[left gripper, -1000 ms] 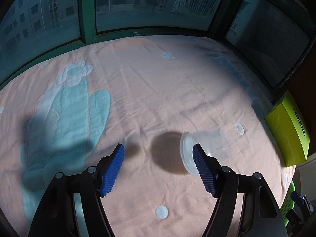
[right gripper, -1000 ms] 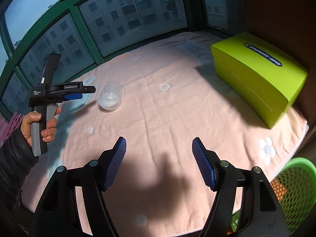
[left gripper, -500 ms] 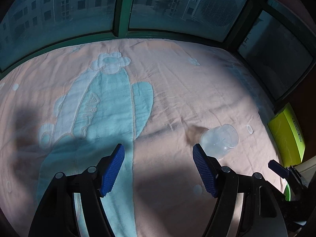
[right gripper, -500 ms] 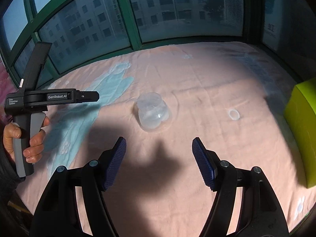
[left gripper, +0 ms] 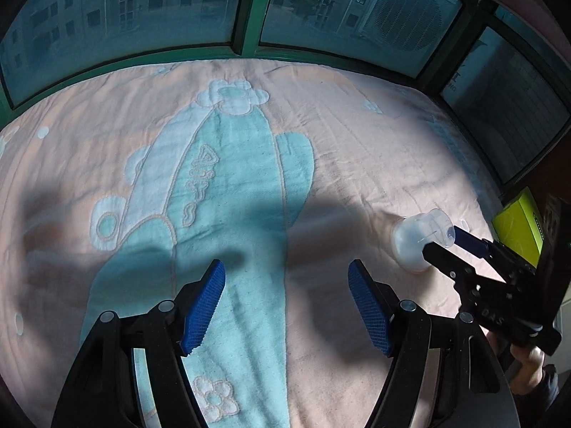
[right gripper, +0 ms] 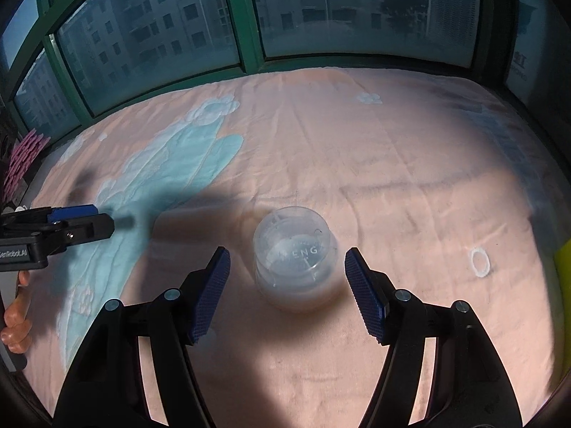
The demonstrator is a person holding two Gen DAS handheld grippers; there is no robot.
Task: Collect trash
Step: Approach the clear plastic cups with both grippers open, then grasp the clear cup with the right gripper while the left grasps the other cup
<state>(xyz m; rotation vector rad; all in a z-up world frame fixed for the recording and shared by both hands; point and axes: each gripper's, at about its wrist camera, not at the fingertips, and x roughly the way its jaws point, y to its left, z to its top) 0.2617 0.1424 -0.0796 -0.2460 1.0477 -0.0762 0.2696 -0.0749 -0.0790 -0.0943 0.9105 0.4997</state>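
A clear plastic cup [right gripper: 294,260] stands upside down on the pink blanket [right gripper: 392,164]. My right gripper [right gripper: 287,290] is open, its blue pads either side of the cup and just short of it, not touching. In the left wrist view the cup [left gripper: 417,240] sits at the right, with the right gripper [left gripper: 449,246] reaching around it. My left gripper [left gripper: 285,303] is open and empty over the teal cactus pattern [left gripper: 228,192], well left of the cup. It also shows in the right wrist view [right gripper: 80,219] at the left edge.
A lime-green box [left gripper: 517,224] lies at the blanket's right edge, also in the right wrist view [right gripper: 564,281]. Green-framed windows [right gripper: 246,21] close off the far side. A pink item [right gripper: 21,157] sits at the far left.
My right gripper has swung left and closed in on the cup, which now lies between its pads. My left gripper has moved left, away from the cup, over the teal pattern.
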